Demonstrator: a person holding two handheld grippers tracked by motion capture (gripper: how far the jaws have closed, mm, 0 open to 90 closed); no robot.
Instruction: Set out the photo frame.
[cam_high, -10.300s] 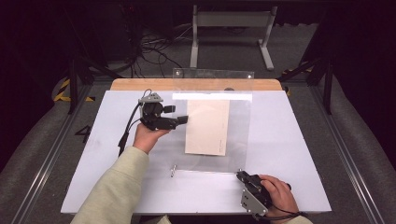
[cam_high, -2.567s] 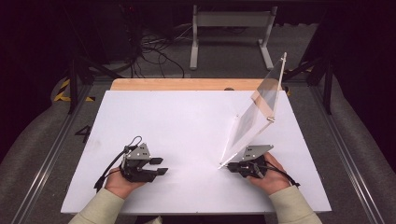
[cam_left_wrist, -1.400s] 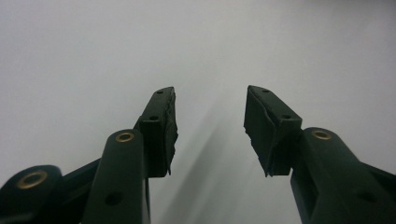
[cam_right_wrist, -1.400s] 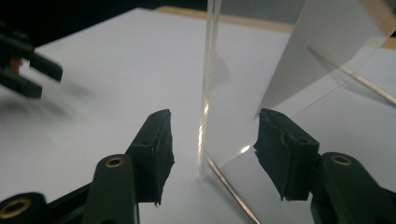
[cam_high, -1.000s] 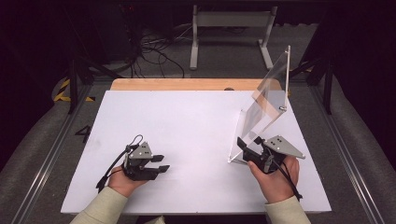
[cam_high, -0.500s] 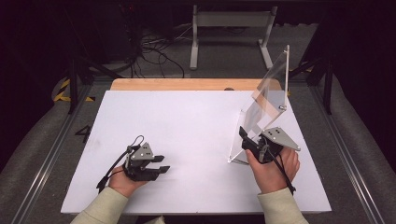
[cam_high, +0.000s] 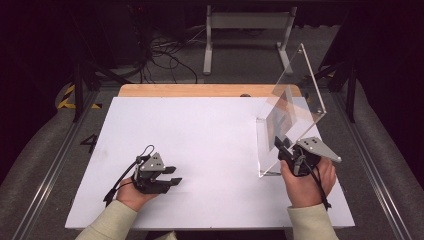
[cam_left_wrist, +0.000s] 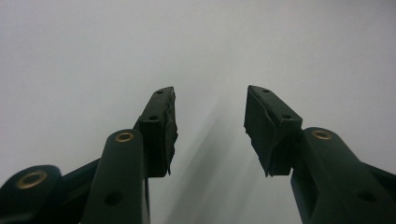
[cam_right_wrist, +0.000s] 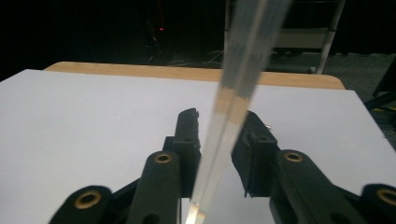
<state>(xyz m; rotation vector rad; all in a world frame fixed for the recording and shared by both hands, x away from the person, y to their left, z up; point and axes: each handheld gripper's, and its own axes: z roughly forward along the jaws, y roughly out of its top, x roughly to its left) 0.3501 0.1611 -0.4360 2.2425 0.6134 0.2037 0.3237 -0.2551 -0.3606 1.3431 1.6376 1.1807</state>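
Forearms in pale sleeves come in at the near edge of the white bench (cam_high: 210, 130). At the near left, the left claw (cam_high: 172, 181) lies low on the bare surface, its jaws spread with nothing between them, as the left gripper view confirms (cam_left_wrist: 210, 126).

Farther right, the right claw (cam_high: 280, 147) meets the clear acrylic stand (cam_high: 287, 117) at its near lower edge. In the right gripper view the stand's edge (cam_right_wrist: 233, 88) runs straight up between the two jaws; they have just been closing on it. The left pad looks to be against the sheet, while a thin gap seems to remain at the right pad, so the pinch is about made but I cannot call it firm.

The stand rests on the right part of the bench, its upright face leaning away and up, long axis rising from the claw toward the far right corner. The right hand is much the nearer; the left is well apart.

No paper shows in the stand; it holds nothing I can make out. Beyond lies the wooden strip (cam_high: 200, 90) along the bench's far edge, then a dark floor with cables (cam_high: 165, 60) and a metal frame (cam_high: 247, 30).
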